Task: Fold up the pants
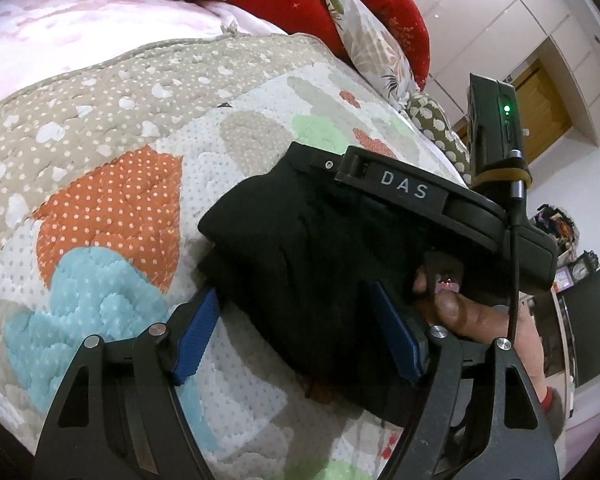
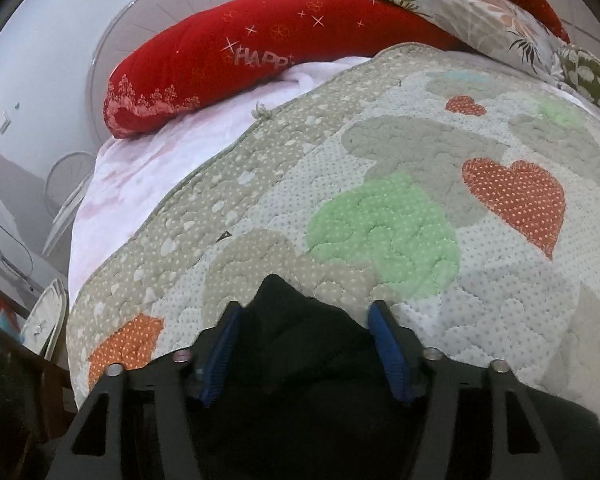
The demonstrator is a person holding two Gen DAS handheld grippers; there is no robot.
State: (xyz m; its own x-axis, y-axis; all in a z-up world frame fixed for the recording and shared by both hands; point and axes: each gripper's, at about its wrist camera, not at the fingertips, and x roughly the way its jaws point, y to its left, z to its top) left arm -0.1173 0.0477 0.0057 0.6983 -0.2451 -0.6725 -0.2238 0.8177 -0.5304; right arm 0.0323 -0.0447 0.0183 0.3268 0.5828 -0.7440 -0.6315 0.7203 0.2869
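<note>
The black pants (image 1: 300,248) lie as a folded bundle on the heart-patterned quilt (image 1: 112,168). My left gripper (image 1: 300,320) straddles the bundle's near end. Its right blue pad (image 1: 396,332) lies against the cloth, while a strip of quilt shows between the left pad and the cloth, so it is open. In the right wrist view the pants (image 2: 276,320) fill the gap of my right gripper (image 2: 306,344) and touch both blue pads. The right gripper's housing (image 1: 404,190) rests over the bundle's far side, held by a hand (image 1: 460,312).
A long red pillow (image 2: 228,56) and a floral pillow (image 2: 480,12) line the far side of the bed, with a white sheet (image 2: 140,168) beyond the quilt's edge. White wardrobe doors (image 1: 500,20) stand at the right. A fan (image 2: 140,32) stands behind the bed.
</note>
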